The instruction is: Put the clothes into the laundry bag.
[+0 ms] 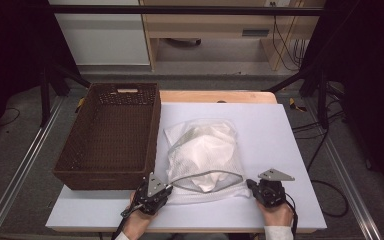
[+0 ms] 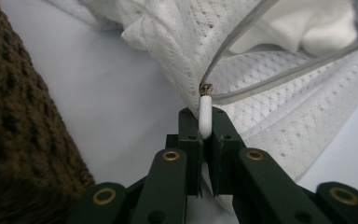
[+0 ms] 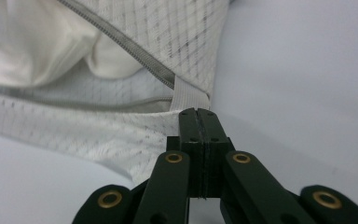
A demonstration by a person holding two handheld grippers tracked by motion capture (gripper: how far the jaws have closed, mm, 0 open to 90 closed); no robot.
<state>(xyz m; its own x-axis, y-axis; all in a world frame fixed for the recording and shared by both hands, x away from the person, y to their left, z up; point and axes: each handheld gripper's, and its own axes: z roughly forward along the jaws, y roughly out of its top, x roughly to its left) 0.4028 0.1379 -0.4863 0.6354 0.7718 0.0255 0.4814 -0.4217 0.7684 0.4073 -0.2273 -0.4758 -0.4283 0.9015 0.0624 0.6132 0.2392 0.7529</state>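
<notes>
Jaws, left: we see the left gripper (image 2: pixel 205 122) closed on the white zipper pull (image 2: pixel 205 114) of the mesh laundry bag (image 1: pixel 205 150); the pull stands up between the two pads, its brass slider just above them.
Jaws, right: our right gripper (image 3: pixel 197 114) is pressed together with no gap showing, at the bag's corner just below the white fabric tab (image 3: pixel 186 97); we cannot tell for sure whether a fold of mesh is pinched in the seam.
Bag: it lies flat on the table, just right of the basket, its open mouth toward us and the grey zipper (image 1: pixel 207 175) gaping in a loop between the two grippers.
Surface: we work on a pale grey-white sheet (image 1: pixel 275 135) over a wooden table whose edge (image 1: pixel 215 96) shows at the far side.
Room: grey floor, dark frame posts to both sides, a light wooden shelf unit and hanging cables beyond.
Count: one bag, one brown woven basket (image 1: pixel 110 135), two grippers, two hands.
Contents: something white and soft (image 2: pixel 307 23) sits inside the bag; we cannot make out what kind of cloth it is.
Cut off: our forearms leave the high view at the bottom edge, and the basket (image 2: pixel 18 130) is a blurred brown wall at the left gripper view's side.
</notes>
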